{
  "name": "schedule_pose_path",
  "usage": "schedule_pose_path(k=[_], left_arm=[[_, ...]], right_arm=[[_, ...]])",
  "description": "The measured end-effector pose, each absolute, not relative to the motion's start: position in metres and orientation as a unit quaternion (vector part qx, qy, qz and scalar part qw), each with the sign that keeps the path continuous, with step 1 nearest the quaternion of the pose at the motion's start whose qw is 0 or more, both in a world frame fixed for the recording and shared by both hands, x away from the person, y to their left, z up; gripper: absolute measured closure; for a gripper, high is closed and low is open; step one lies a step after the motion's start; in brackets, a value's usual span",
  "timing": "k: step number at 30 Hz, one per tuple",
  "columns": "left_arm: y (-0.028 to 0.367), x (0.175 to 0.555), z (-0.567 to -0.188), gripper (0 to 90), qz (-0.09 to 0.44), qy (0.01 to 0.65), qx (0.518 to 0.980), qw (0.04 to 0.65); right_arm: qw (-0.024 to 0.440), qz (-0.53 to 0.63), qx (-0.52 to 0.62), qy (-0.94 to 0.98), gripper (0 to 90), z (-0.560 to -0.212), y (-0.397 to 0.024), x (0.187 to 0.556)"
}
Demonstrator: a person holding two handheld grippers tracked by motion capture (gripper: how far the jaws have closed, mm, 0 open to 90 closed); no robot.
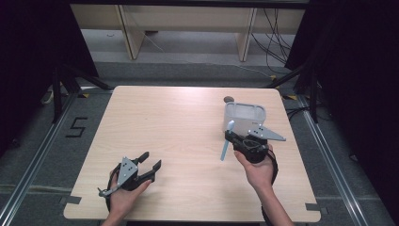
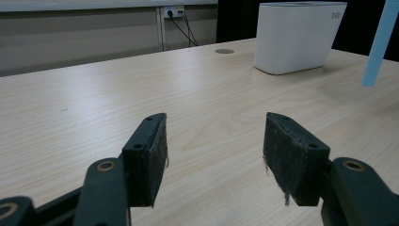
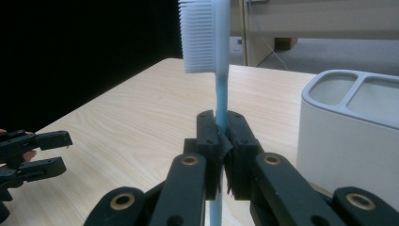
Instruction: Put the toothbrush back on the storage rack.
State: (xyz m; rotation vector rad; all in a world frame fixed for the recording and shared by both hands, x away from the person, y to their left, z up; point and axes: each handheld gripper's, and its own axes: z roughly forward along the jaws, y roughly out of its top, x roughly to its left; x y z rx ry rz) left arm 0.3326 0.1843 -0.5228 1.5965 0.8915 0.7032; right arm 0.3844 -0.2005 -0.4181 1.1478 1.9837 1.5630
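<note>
– How far are you?
– Your right gripper (image 3: 222, 141) pinches the toothbrush (image 3: 214, 42) upright, just beside the holder (image 3: 348, 136), not yet in it.
– And the left gripper (image 2: 214, 155)?
– Jaws spread, empty, resting well apart.

Even overhead light, dark surroundings

surface: light wooden table (image 1: 188, 141) | on it: white two-compartment holder (image 1: 243, 117), far right
</note>
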Motion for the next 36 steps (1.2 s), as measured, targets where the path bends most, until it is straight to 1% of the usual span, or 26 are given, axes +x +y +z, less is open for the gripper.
schedule_pose_path(k=[4,5,7,9,10,12,13,15,16,17,18,20,25,26,31,32,34,36], left_arm=[[0.184,0.332,-0.523,39.5,0.299,0.379,0.676,0.557],[0.184,0.332,-0.523,39.5,0.299,0.379,0.676,0.557],[0.184,0.332,-0.523,39.5,0.299,0.380,0.675,0.557],[0.184,0.332,-0.523,39.5,0.297,0.382,0.674,0.558],[0.184,0.332,-0.523,39.5,0.297,0.383,0.674,0.558],[0.184,0.334,-0.524,39.4,0.298,0.379,0.669,0.566],[0.184,0.334,-0.524,39.4,0.298,0.379,0.669,0.565],[0.184,0.334,-0.524,39.4,0.298,0.379,0.669,0.566],[0.184,0.334,-0.524,39.4,0.297,0.379,0.669,0.566],[0.184,0.334,-0.524,39.3,0.297,0.380,0.669,0.566],[0.184,0.334,-0.524,39.3,0.297,0.380,0.668,0.566],[0.184,0.334,-0.524,39.3,0.298,0.379,0.669,0.566],[0.184,0.333,-0.524,39.2,0.298,0.379,0.669,0.565],[0.184,0.333,-0.524,39.2,0.298,0.379,0.669,0.565],[0.184,0.333,-0.524,39.2,0.299,0.380,0.669,0.565],[0.184,0.333,-0.524,39.2,0.299,0.380,0.668,0.565],[0.184,0.333,-0.524,39.2,0.299,0.380,0.668,0.565],[0.184,0.333,-0.524,39.2,0.298,0.381,0.668,0.565]], right_arm=[[0.196,0.551,0.405,0.703,86.2,-0.416,-0.205,0.385],[0.188,0.553,0.410,0.700,86.2,-0.415,-0.205,0.385],[0.199,0.552,0.407,0.700,86.2,-0.414,-0.208,0.385],[0.192,0.556,0.411,0.697,86.2,-0.413,-0.209,0.385],[0.203,0.554,0.406,0.698,86.2,-0.413,-0.210,0.386],[0.194,0.552,0.416,0.696,86.2,-0.412,-0.210,0.385],[0.206,0.550,0.409,0.699,86.2,-0.412,-0.212,0.387],[0.209,0.549,0.410,0.698,86.2,-0.412,-0.213,0.388],[0.201,0.548,0.418,0.696,86.2,-0.411,-0.213,0.387],[0.213,0.549,0.410,0.697,86.2,-0.412,-0.215,0.389],[0.204,0.549,0.417,0.695,86.2,-0.411,-0.214,0.389],[0.218,0.547,0.411,0.696,86.2,-0.411,-0.217,0.390],[0.212,0.545,0.423,0.692,86.2,-0.408,-0.220,0.391],[0.221,0.544,0.419,0.692,86.2,-0.408,-0.222,0.391],[0.222,0.543,0.429,0.687,86.2,-0.406,-0.227,0.393],[0.231,0.541,0.424,0.689,86.2,-0.405,-0.229,0.394],[0.229,0.542,0.430,0.685,86.2,-0.404,-0.230,0.394],[0.237,0.537,0.429,0.686,86.2,-0.403,-0.233,0.395]])
